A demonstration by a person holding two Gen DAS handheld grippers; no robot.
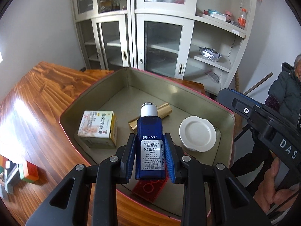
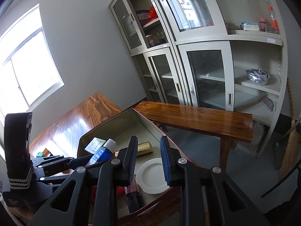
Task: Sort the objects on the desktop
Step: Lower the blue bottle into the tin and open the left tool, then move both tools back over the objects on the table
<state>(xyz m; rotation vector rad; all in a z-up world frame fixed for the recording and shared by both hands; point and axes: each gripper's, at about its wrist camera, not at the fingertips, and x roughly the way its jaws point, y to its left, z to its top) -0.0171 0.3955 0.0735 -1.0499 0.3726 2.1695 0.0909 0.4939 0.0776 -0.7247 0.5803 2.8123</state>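
Note:
My left gripper is shut on a blue KOSE bottle with a white cap, held above the open beige tin box. Inside the box lie a yellow-white carton, a gold tube and a white round lid. My right gripper is open and empty, hovering over the box's near right side. In the right wrist view the blue bottle, gold tube and white lid show, with a dark pink-topped tube in the box.
The box sits on a glossy wooden table. Coloured blocks lie at the table's left. A wooden bench stands behind, with glass-door cabinets along the wall. A seated person is at the right.

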